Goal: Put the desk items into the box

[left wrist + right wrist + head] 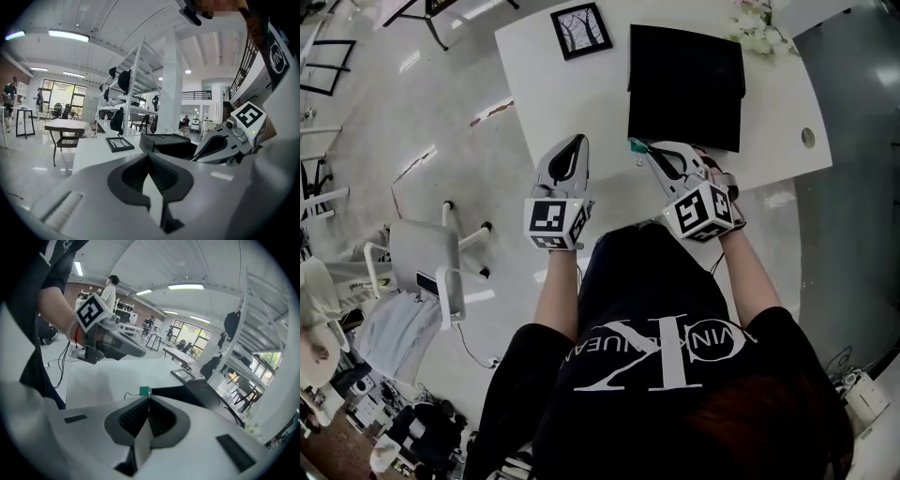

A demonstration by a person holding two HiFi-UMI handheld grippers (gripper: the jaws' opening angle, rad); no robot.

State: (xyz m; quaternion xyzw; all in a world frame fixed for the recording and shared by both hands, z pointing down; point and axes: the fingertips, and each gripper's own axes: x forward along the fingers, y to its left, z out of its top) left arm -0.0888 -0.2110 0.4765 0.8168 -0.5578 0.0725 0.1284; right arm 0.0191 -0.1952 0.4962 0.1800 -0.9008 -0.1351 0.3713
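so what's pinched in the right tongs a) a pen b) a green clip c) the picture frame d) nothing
b: in the right gripper view the right tongs are closed on a small green clip at their tips, just short of the black box.

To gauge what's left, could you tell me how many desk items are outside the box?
3: picture frame left of the box, flowers beyond it, green binder clip in the right gripper's jaws; others possibly hidden.
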